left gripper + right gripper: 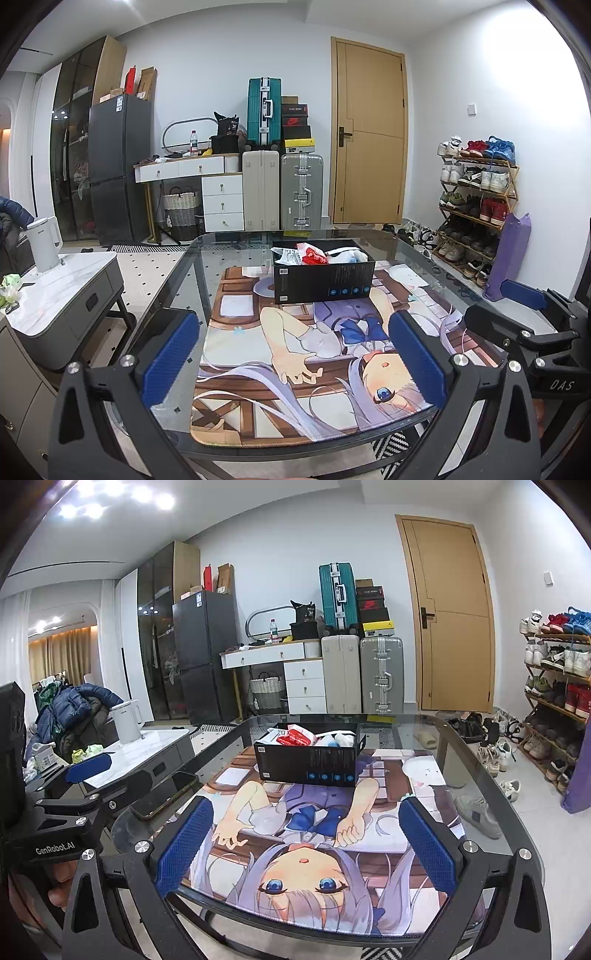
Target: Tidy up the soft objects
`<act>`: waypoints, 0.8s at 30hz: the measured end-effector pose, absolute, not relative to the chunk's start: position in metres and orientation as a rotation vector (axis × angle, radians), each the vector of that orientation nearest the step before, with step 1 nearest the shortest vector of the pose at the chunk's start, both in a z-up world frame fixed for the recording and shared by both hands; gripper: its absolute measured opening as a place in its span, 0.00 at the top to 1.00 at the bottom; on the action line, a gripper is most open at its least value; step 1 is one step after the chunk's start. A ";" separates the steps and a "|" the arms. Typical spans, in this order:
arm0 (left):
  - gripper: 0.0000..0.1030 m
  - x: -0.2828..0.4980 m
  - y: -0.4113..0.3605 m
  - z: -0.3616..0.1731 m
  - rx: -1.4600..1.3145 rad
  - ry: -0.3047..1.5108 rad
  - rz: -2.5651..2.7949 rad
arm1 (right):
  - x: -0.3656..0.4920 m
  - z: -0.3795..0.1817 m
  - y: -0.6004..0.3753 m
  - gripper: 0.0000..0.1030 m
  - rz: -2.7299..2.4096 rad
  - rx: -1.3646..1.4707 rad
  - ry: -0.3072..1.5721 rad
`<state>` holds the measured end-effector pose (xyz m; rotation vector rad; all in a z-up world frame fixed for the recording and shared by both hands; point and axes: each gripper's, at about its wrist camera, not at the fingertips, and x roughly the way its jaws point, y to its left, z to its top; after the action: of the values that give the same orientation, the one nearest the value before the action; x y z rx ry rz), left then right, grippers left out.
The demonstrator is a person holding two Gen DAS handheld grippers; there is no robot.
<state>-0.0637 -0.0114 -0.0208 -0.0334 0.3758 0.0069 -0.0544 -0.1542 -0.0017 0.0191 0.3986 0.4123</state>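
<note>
A black open box [323,282] stands at the far end of a printed anime mat [258,354] on a glass table; it also shows in the right wrist view [308,762]. Inside lie a red-and-white soft packet [314,254] and a white-and-blue soft item [349,255], also seen in the right wrist view as the packet [295,737] and the white item [338,739]. My left gripper [293,354] is open and empty over the near mat. My right gripper [304,843] is open and empty, also short of the box.
A phone [166,794] lies on the glass table [476,775] left of the mat. A grey side table [62,291] with a white kettle [44,243] stands to the left. A shoe rack [476,206] and loose shoes are to the right.
</note>
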 end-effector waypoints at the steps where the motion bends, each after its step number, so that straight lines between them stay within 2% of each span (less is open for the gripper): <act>1: 0.00 -0.064 -0.011 -0.021 -0.034 0.376 0.007 | -0.054 -0.002 -0.154 0.01 0.412 0.018 0.399; 24: 0.00 -0.064 -0.011 -0.018 -0.042 0.363 0.016 | -0.053 -0.004 -0.154 0.01 0.427 0.014 0.415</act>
<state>-0.0644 -0.0110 -0.0176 -0.0422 0.3630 0.0159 -0.0530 -0.1540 -0.0039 0.0143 0.4152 0.4275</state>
